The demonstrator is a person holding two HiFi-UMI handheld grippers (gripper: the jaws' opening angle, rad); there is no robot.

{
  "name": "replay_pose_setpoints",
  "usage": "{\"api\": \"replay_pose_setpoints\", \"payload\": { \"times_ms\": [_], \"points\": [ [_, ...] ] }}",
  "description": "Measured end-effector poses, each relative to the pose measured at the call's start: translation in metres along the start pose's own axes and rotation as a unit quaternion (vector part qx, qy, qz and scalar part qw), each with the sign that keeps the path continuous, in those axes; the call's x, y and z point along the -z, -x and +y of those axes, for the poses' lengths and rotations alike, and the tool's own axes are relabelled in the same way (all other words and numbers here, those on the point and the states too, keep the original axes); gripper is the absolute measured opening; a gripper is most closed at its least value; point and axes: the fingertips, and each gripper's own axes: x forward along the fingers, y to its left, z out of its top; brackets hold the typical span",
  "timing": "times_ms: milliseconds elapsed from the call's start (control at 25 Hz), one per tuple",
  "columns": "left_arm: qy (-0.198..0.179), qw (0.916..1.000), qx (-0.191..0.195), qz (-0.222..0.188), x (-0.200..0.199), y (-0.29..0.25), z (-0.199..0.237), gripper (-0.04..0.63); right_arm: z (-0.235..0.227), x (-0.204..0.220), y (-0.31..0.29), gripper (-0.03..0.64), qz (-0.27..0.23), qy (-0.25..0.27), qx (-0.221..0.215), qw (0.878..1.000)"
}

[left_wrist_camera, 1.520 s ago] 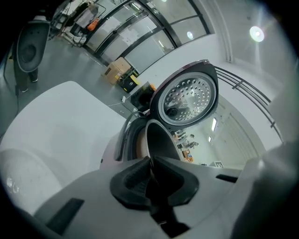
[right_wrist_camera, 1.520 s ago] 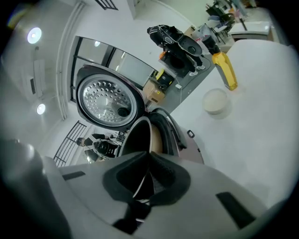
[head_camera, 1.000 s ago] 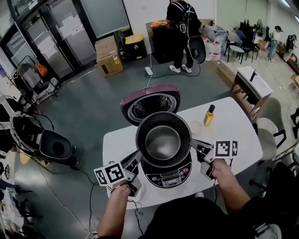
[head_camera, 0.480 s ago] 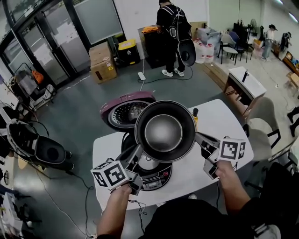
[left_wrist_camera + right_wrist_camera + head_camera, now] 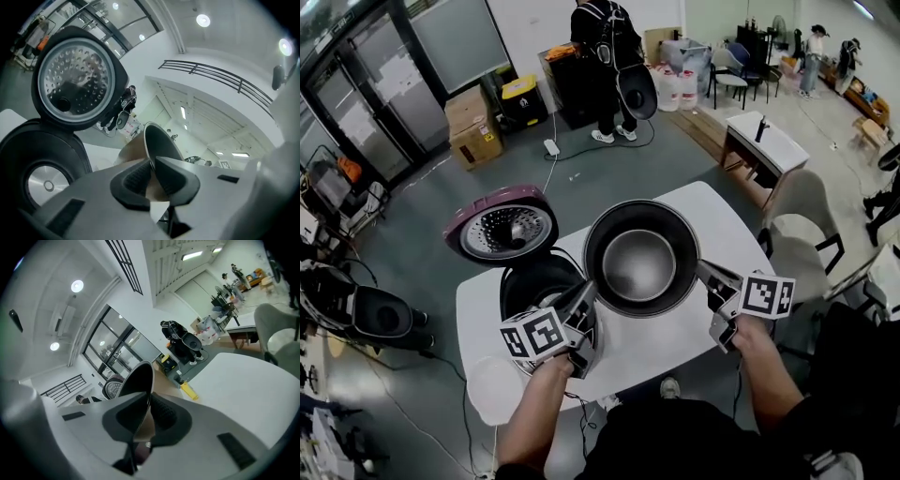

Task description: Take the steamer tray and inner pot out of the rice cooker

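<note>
Inner pot [image 5: 640, 262] is out: we're holding it over the desk [image 5: 675, 349] at the rice cooker's [image 5: 534, 281] 3 o'clock. Left claw [image 5: 586, 298] and right claw [image 5: 705, 274] are each pinched on its rim. Left to do: set it down. We can't tell if the pale disc [image 5: 492, 389] at 7 o'clock is the steamer tray.

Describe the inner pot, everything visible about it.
The inner pot is round, with a wide dark rim and a dull grey, metal-looking, empty inside. It is held opening up above the white table, beside the open rice cooker. The left claw and right claw pinch its rim on opposite sides.
</note>
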Motion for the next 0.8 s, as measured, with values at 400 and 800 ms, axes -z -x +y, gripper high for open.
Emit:
{"api": "replay_pose_setpoints", "payload": {
  "times_ms": [400, 800],
  "points": [
    [0.04, 0.9966, -0.035, 0.063, 0.095, -0.082, 0.015, 0.028, -0.117, 0.028, 0.028, 0.026, 0.034, -0.024, 0.041, 0.998],
    [0.081, 0.9888, -0.069, 0.104, 0.173, -0.111, 0.054, 0.029, -0.191, 0.076, 0.024, 0.025, 0.095, -0.049, 0.082, 0.991]
  ]
}}
